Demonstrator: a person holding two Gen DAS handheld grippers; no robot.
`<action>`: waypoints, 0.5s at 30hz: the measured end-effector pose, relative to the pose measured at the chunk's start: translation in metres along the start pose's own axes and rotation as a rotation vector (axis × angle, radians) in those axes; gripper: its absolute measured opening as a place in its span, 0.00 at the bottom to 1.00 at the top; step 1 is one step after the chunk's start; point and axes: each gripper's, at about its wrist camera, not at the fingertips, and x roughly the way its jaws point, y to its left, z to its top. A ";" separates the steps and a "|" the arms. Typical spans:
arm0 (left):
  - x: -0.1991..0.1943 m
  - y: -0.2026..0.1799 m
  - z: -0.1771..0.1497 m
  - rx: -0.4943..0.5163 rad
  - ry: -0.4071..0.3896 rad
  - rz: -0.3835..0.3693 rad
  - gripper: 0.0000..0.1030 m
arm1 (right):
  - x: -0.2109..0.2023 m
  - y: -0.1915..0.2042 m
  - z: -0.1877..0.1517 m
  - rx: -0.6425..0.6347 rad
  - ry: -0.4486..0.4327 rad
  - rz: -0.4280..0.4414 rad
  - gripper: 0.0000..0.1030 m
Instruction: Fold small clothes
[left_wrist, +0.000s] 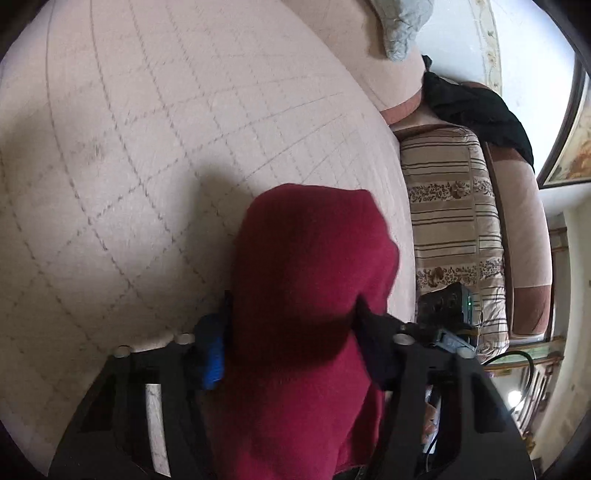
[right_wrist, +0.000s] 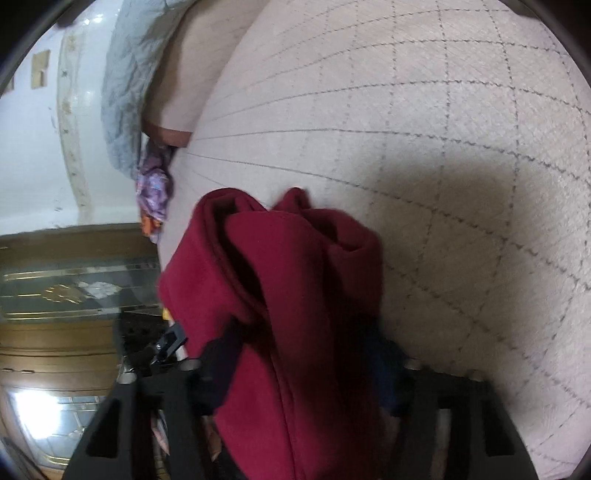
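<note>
A dark red fleece garment (left_wrist: 310, 266) hangs bunched between the fingers of my left gripper (left_wrist: 291, 328), which is shut on it above the pale quilted bed cover (left_wrist: 147, 147). A blue pad (left_wrist: 212, 358) shows on the left finger. In the right wrist view the same red garment (right_wrist: 291, 295) is folded and rumpled between the fingers of my right gripper (right_wrist: 299, 354), which is shut on it too. Both grippers hold the cloth lifted over the bed cover (right_wrist: 443, 147); the fingertips are hidden in the fabric.
A striped patterned cushion (left_wrist: 450, 229) and a black cloth (left_wrist: 476, 107) lie past the bed's right edge. A pale blue quilt (right_wrist: 129, 88) and a purple floral cloth (right_wrist: 153, 192) lie at the bed's edge. A wooden cabinet (right_wrist: 66, 280) stands beyond.
</note>
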 end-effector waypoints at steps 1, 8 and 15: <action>-0.004 -0.004 -0.001 0.008 0.001 -0.007 0.45 | -0.002 0.003 -0.002 -0.017 -0.006 -0.009 0.42; -0.059 -0.038 0.038 0.060 -0.036 0.041 0.42 | -0.003 0.052 0.009 -0.117 0.008 0.089 0.26; -0.072 -0.013 0.142 0.048 -0.091 0.058 0.42 | 0.050 0.129 0.093 -0.212 0.020 0.180 0.25</action>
